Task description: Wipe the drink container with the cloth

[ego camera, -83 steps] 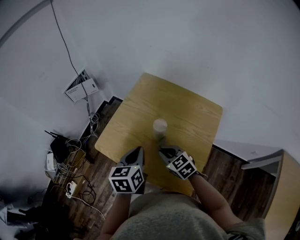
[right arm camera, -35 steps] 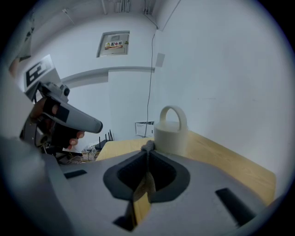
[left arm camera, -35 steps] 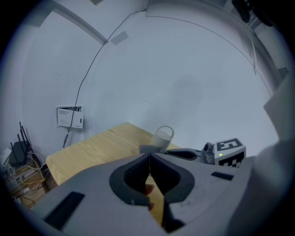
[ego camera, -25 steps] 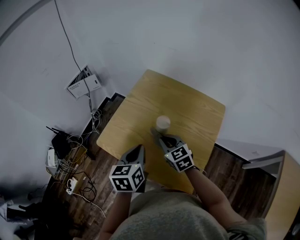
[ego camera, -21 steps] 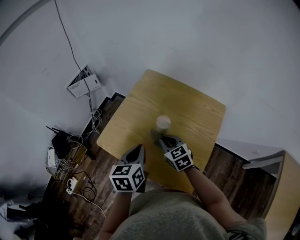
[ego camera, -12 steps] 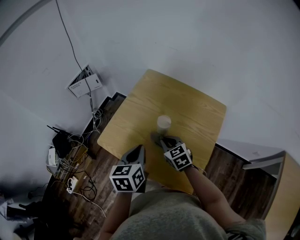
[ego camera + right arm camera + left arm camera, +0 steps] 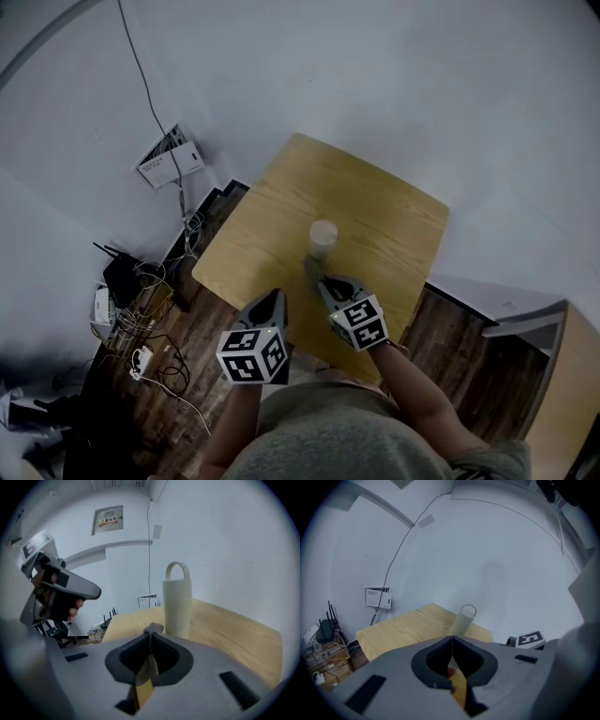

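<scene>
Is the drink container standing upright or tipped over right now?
Upright: the drink container stands on its base on the table, lid and loop handle on top.

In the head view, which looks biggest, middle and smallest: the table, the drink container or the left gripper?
1. Table.
2. Left gripper, though it is nearer the camera, which makes it look bigger.
3. Drink container.

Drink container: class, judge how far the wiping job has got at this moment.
Done: the right tool is shut on the cloth. In hand: the cloth sits beside the upright drink container on the table; contact unclear. To do: the wiping itself. The left tool is shut, empty.
</scene>
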The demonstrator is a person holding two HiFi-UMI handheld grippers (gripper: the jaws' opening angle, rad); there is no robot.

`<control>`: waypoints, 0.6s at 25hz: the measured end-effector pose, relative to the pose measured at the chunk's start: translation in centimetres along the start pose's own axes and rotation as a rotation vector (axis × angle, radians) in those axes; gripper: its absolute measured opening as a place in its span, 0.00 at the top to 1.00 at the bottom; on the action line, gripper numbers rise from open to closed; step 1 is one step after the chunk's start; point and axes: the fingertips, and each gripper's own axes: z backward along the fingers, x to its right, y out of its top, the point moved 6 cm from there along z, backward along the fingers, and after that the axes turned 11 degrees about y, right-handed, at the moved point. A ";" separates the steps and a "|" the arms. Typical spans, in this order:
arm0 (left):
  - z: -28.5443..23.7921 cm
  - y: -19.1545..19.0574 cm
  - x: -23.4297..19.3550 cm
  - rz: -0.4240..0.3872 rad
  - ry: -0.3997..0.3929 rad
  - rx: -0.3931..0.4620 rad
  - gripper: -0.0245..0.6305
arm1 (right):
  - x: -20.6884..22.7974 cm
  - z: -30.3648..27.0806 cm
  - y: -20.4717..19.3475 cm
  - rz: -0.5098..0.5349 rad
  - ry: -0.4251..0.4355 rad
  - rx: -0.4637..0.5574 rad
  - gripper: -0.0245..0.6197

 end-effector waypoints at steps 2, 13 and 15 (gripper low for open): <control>0.6 -0.4 0.1 0.003 -0.006 0.000 0.96 | -1.2 1.1 0.5 -0.009 0.010 0.032 0.94; 3.1 -2.2 -0.1 -0.020 -0.068 0.000 0.96 | -6.3 6.1 2.2 -0.093 -0.046 0.207 0.94; 3.8 -2.3 -0.5 -0.028 -0.089 0.002 0.96 | -7.5 6.7 2.4 -0.105 -0.067 0.222 0.94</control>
